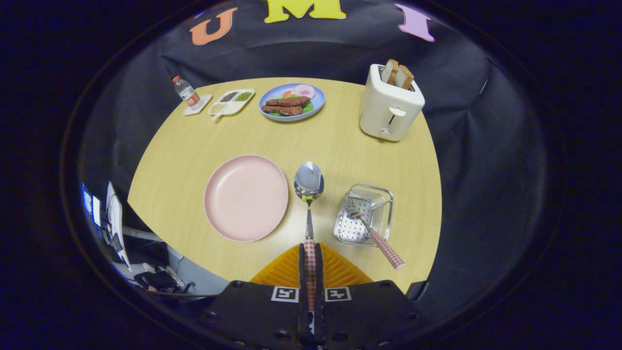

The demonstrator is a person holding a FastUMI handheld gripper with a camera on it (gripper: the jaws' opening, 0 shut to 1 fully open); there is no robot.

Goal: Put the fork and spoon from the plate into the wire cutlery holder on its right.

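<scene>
My gripper (310, 249) is shut on the checked handle of the spoon (309, 183), whose shiny bowl points forward, held above the table between the plate and the holder. The pink plate (245, 197) lies bare, just ahead and left of the fingers. The wire cutlery holder (364, 214) stands ahead on the right. The fork (371, 231) lies in it, tines down inside, its checked handle sticking out over the near rim.
A cream toaster (390, 104) with bread slices stands beyond the holder. A blue plate of food (291, 101), a divided condiment dish (232, 102) and a small bottle (186, 93) line the far side of the round wooden table (340, 146).
</scene>
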